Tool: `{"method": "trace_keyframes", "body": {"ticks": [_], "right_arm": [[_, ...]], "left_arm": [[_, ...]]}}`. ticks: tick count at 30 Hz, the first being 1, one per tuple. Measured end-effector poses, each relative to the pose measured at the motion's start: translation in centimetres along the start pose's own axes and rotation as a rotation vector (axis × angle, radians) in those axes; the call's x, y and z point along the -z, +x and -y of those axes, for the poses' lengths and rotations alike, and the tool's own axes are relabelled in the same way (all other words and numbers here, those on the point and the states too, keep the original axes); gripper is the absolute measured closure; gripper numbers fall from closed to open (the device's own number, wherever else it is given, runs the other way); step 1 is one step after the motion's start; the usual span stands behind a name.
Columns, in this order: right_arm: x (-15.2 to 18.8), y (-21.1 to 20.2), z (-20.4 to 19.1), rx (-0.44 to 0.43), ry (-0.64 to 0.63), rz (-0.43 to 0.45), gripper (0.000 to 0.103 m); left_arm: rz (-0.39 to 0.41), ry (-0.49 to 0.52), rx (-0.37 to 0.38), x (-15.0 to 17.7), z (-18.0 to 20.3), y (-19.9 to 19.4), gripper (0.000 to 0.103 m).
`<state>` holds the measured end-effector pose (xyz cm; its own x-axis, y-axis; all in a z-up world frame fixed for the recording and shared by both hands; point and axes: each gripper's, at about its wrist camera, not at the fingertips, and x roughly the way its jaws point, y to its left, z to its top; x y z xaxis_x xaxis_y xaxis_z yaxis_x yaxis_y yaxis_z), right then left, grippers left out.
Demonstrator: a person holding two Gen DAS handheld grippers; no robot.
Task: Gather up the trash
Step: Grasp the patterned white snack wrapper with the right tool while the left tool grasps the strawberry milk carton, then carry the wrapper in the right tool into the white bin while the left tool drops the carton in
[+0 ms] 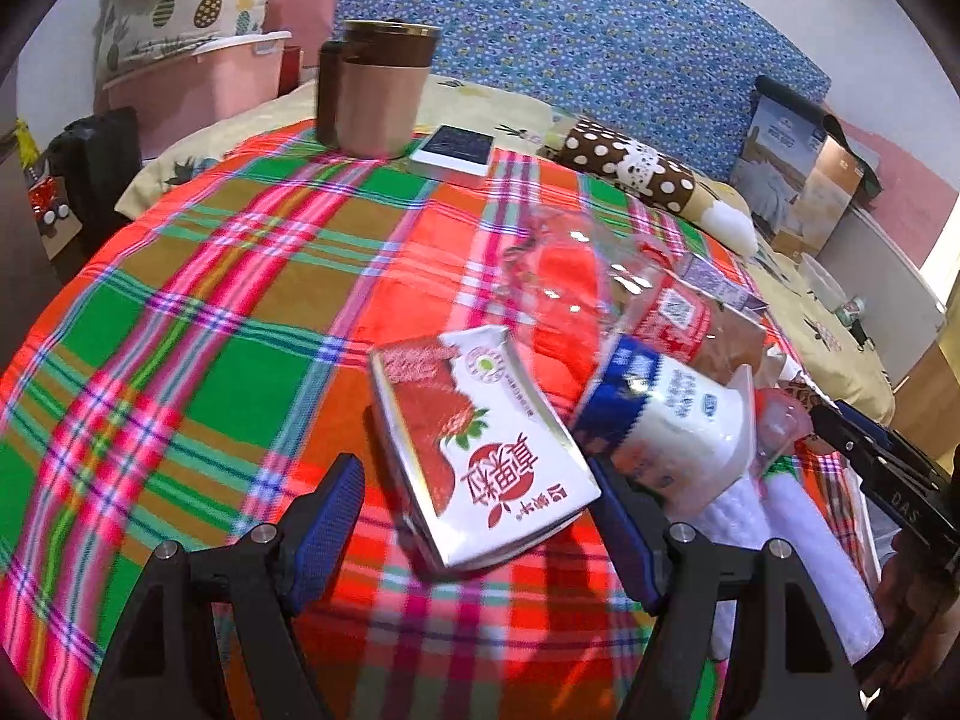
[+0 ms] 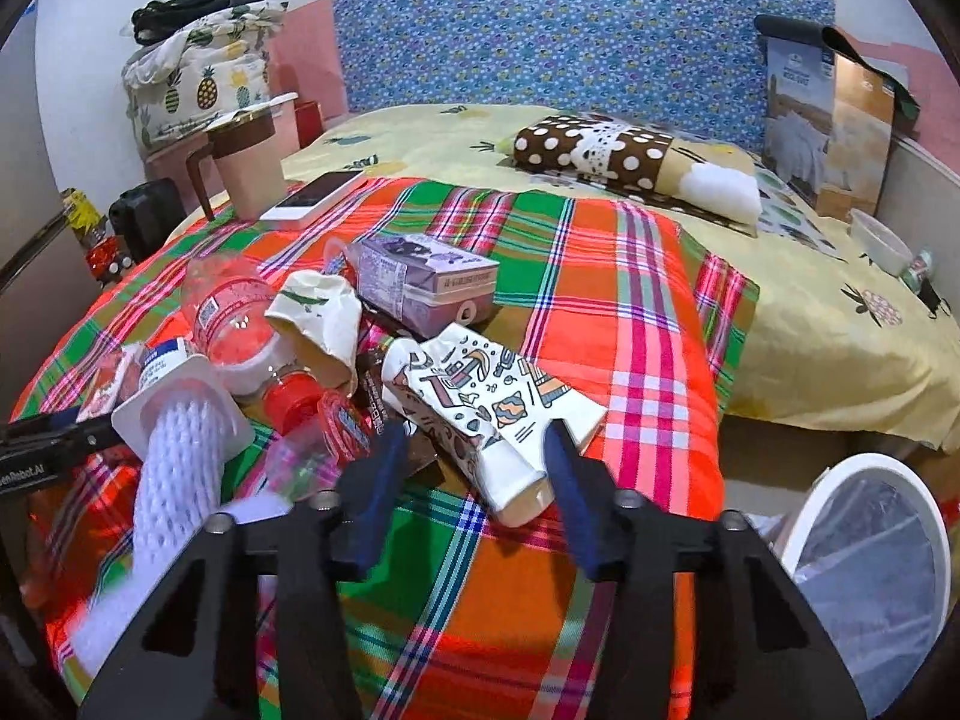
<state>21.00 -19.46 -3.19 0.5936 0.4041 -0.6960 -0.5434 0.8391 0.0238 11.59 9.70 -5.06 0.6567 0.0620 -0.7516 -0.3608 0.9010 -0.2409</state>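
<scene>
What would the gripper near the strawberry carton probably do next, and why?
Probably ease forward and close. The left gripper is open, the strawberry carton lies flat between its fingers but not yet pinched, on the plaid blanket.

A blue floral headboard (image 2: 576,24) backs the yellow-sheeted bed (image 2: 810,312); white-and-pink wall (image 2: 300,30) behind, plaid blanket (image 1: 210,300) spread across.

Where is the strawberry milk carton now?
In the left wrist view the strawberry milk carton lies on the plaid blanket, between the open left gripper jaws, beside the yogurt cup.
</scene>
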Motion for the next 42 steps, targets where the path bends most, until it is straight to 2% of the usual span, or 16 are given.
{"method": "trace_keyframes", "body": {"ticks": [2, 4, 8, 13, 30, 33, 42], "right_arm": [[0.0, 0.1, 0.1, -0.011, 0.003, -0.008, 0.076], [0.2, 0.0, 0.0, -0.019, 0.008, -0.016, 0.079], [0.5, -0.4, -0.2, -0.016, 0.017, -0.014, 0.079], [1.2, -1.1, -0.5, -0.018, 0.040, -0.017, 0.079], [2.2, -1.5, 0.0, -0.030, 0.106, -0.017, 0.080], [2.4, -1.5, -0.1, -0.029, 0.108, -0.015, 0.080], [3.3, -3.2, -0.2, -0.019, 0.123, 0.017, 0.080]], "left_arm": [[-0.003, -0.002, -0.002, 0.1, -0.5, -0.1, 0.028], [-0.005, 0.001, -0.006, 0.2, -0.9, -0.3, 0.029], [0.007, 0.006, -0.022, 0.3, -1.4, -0.7, 0.033], [0.001, 0.016, -0.019, 0.3, -1.8, -0.7, 0.044], [-0.012, 0.108, -0.058, -1.7, -1.1, 1.2, 0.041], [-0.027, 0.108, -0.054, -1.9, -1.3, 1.6, 0.046], [0.025, 0.107, -0.021, -0.8, -1.0, -1.1, 0.046]]}}
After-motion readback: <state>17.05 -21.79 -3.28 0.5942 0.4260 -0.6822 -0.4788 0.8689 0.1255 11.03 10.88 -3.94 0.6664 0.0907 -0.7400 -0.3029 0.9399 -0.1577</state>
